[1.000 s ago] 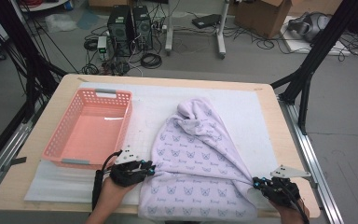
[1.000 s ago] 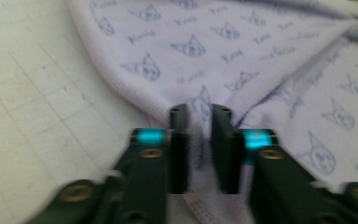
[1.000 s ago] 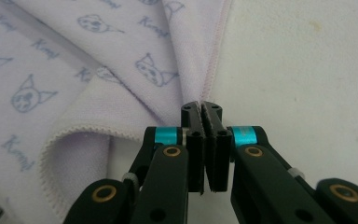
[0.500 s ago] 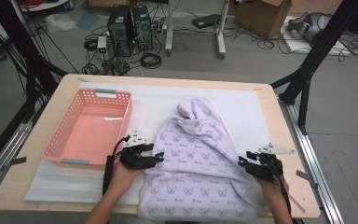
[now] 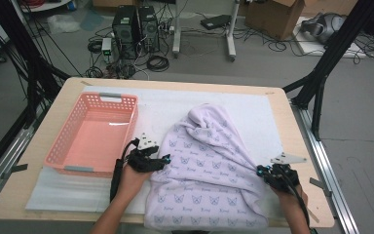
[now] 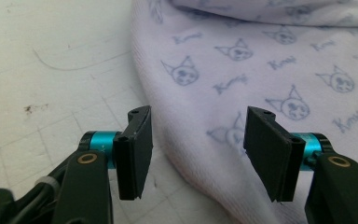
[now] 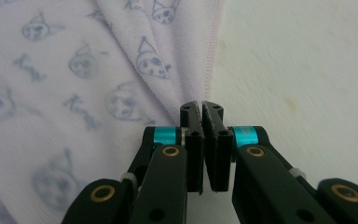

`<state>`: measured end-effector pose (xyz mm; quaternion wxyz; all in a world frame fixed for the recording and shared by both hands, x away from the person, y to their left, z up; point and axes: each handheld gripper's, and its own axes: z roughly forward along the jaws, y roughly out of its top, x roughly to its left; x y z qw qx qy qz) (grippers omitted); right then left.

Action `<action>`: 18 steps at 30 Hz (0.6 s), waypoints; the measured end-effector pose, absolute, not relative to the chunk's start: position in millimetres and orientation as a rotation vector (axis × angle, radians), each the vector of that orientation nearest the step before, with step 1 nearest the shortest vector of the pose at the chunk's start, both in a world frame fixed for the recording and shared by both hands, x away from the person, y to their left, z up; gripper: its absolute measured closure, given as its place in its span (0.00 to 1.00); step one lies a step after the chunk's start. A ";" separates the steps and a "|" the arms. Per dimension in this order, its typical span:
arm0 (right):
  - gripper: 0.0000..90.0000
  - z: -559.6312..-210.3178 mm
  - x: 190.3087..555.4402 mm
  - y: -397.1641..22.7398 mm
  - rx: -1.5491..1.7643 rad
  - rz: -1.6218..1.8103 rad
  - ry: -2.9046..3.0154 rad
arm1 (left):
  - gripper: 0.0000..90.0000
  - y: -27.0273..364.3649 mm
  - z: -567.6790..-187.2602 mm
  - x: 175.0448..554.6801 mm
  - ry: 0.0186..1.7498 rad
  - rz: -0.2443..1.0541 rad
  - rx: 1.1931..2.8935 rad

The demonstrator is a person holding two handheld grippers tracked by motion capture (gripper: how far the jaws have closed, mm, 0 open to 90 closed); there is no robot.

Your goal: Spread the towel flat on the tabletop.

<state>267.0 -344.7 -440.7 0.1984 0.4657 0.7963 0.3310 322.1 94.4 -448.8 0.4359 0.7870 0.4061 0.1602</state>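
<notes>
Lilac towel [image 5: 207, 175] lies rumpled on the mat, at 3 o'clock of the pink basket [image 5: 93, 134]. Right gripper [image 7: 201, 109] is clamped on its hemmed edge; its jaws have just been closing. Left gripper [image 6: 196, 140] gapes over the opposite edge, nothing pinched. Soft, light, floppy: grab at hems or corners.

High view looks forward and down from six o'clock over the counter [image 5: 292, 126]; both gripper views sit close, sharing the blanket [image 5: 209, 165].

blanket's [image 5: 209, 165] near edge cut off by frame, forearms cropped, print wording blurred
</notes>
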 end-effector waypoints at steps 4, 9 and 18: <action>0.95 -438.6 247.9 -358.5 1.315 0.926 2.246 | 0.47 93.1 -450.3 324.8 1.033 0.395 1.956; 0.74 -439.8 247.8 -359.0 1.322 1.051 2.170 | 0.48 91.3 -450.8 328.5 1.057 0.382 1.976; 0.72 -438.6 262.0 -343.7 1.305 1.078 2.125 | 0.94 79.3 -448.2 324.9 0.987 0.407 2.051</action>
